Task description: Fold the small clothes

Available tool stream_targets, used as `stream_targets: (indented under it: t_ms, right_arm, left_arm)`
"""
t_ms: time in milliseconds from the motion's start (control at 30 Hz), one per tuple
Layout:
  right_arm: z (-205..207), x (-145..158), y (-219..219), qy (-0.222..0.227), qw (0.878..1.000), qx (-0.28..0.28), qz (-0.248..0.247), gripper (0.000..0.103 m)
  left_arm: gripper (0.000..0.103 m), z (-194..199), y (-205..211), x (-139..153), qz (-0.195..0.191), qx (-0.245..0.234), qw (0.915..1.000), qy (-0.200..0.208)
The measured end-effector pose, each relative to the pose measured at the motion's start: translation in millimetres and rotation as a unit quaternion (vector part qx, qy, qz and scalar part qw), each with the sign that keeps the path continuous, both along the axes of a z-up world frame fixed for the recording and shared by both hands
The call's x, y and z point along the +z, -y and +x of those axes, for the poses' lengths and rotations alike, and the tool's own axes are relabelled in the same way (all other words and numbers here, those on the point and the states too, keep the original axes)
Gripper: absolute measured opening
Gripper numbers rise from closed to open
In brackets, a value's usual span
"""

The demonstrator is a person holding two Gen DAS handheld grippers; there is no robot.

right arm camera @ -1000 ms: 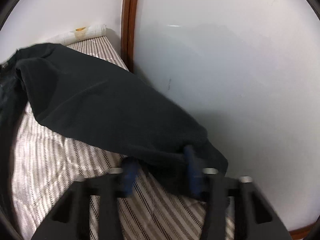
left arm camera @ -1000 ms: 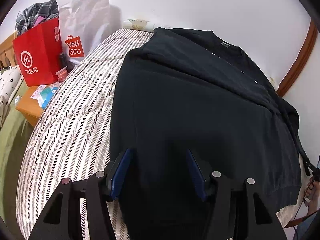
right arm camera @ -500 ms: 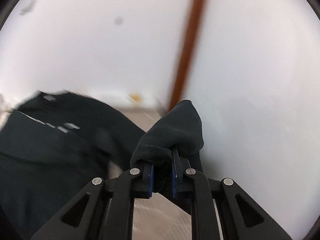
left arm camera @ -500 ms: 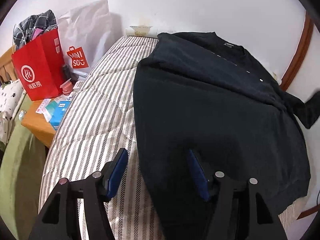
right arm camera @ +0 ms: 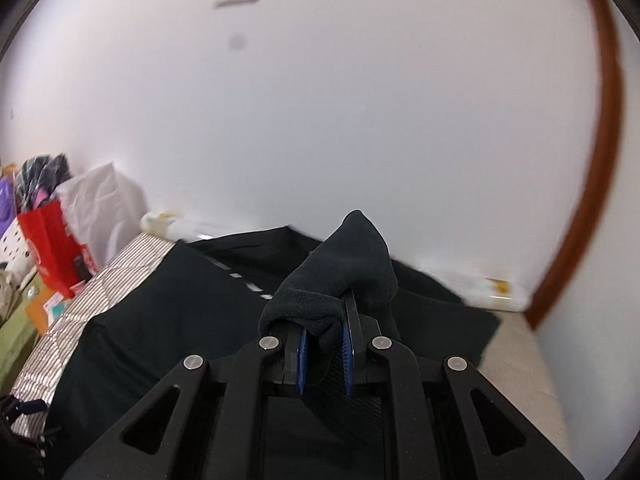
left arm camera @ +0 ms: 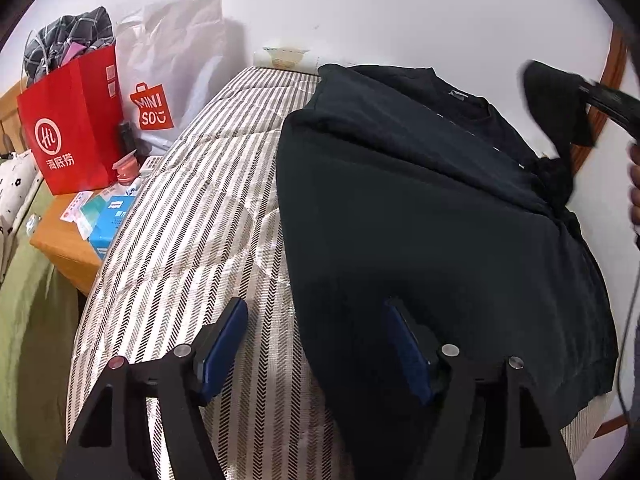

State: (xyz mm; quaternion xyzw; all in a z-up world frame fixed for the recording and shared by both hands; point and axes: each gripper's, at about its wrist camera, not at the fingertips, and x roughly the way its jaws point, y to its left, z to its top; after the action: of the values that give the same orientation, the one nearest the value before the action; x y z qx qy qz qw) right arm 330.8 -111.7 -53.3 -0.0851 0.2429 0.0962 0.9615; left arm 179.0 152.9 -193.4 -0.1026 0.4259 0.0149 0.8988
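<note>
A dark sweatshirt lies spread across the right part of a striped bed cover, its collar toward the far wall and its hem toward the near edge; the right gripper holds the sleeve cuff pinched between its blue pads, jaws nearly closed on the fabric, the cuff raised above the body of the garment; in the left wrist view that lifted sleeve hangs at the far right against the wall, beside a brown door frame; the left gripper hovers over the near left edge of the sweatshirt, its jaws wide and just now opening further, one finger above the striped cover and the other above the dark cloth, pressing on nothing; at the far left a red paper bag and a white shopping bag stand on a wooden bedside table among small boxes.
</note>
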Motion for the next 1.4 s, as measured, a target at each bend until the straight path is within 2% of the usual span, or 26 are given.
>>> stream_targets:
  t_ms: [133,200,300,367,400,433,467,533,600,667,867,1000,1100,1200,1233,1267,1300,1333,1367,1400]
  right_arm:
    - [13.8,-33.7,-41.4,-0.024,0.999,0.032,-0.010,0.014]
    - [31.5,-52.4,-54.9,-0.041,0.999,0.028,-0.015,0.015]
    - [47.5,-69.7,-60.4,-0.072,0.997,0.021,0.000,0.016]
    - [51.8,-78.9,-57.7,-0.090,0.996,0.024,0.001,0.022]
    - [53.5,-84.6,-56.7,-0.101,0.995,0.027,-0.007,0.027]
    - [54.1,-90.0,-54.7,-0.110,0.993,0.025,-0.019,0.048]
    - [54.5,-95.4,-51.4,-0.115,0.993,0.020,-0.031,0.074]
    - [53.7,-114.2,-44.0,-0.116,0.991,0.004,-0.066,0.096]
    - [51.7,-127.2,-35.1,-0.125,0.989,-0.007,-0.083,0.096]
    - [44.9,-133.0,-22.4,-0.144,0.987,0.002,-0.071,0.095]
    - [7.2,-127.4,7.0,-0.137,0.989,0.006,-0.060,0.096]
    - [-20.3,-114.8,39.0,-0.115,0.992,0.001,-0.047,0.095]
    - [-30.4,-107.1,78.5,-0.118,0.993,-0.017,-0.007,0.095]
    - [-34.5,-103.4,121.8,-0.112,0.992,-0.051,0.030,0.094]
    - [-34.4,-105.0,136.5,-0.106,0.991,-0.065,0.041,0.089]
    - [-33.2,-107.5,144.8,-0.104,0.991,-0.075,0.045,0.074]
    - [-30.8,-110.8,151.0,-0.105,0.990,-0.083,0.047,0.066]
    - [-24.9,-116.9,157.1,-0.115,0.988,-0.090,0.046,0.051]
    - [-19.1,-122.9,161.3,-0.125,0.986,-0.096,0.046,0.041]
    - [-15.3,-127.9,164.2,-0.131,0.985,-0.100,0.050,0.037]
  left_arm:
    - [0.072,2.1,4.4,-0.7,0.013,-0.005,0.9999,-0.001]
    - [0.073,2.6,4.4,-0.3,0.010,-0.005,0.9999,-0.003]
    - [0.073,3.3,3.2,1.2,-0.001,-0.006,1.0000,-0.008]
    - [0.073,3.7,3.0,2.6,-0.010,-0.008,0.9999,-0.010]
    - [0.073,4.1,3.5,3.5,-0.012,-0.010,0.9998,-0.012]
    - [0.073,4.5,4.5,5.0,-0.013,-0.012,0.9998,-0.012]
    - [0.073,4.9,6.1,7.4,-0.014,-0.014,0.9998,-0.010]
    - [0.073,6.4,11.0,12.7,-0.012,-0.018,0.9998,-0.005]
    - [0.073,10.2,19.2,18.5,-0.009,-0.026,0.9996,-0.001]
    - [0.073,13.7,27.3,23.8,-0.009,-0.033,0.9994,0.003]
    - [0.073,25.3,58.8,41.3,0.012,-0.052,0.9985,0.012]
    - [0.073,41.5,84.8,52.7,0.038,-0.073,0.9965,0.014]
    - [0.073,61.4,109.9,63.5,0.074,-0.093,0.9925,0.026]
    - [0.073,85.5,129.5,72.7,0.068,-0.104,0.9915,0.036]
    - [0.073,95.7,138.5,75.1,0.067,-0.110,0.9908,0.040]
    - [0.073,101.6,146.0,76.5,0.070,-0.115,0.9899,0.044]
    - [0.073,108.0,154.3,77.4,0.076,-0.121,0.9885,0.049]
    - [0.073,115.7,164.9,77.6,0.087,-0.130,0.9862,0.055]
    - [0.073,120.9,171.7,76.7,0.096,-0.135,0.9845,0.058]
    - [0.073,126.6,177.7,74.9,0.108,-0.138,0.9828,0.059]
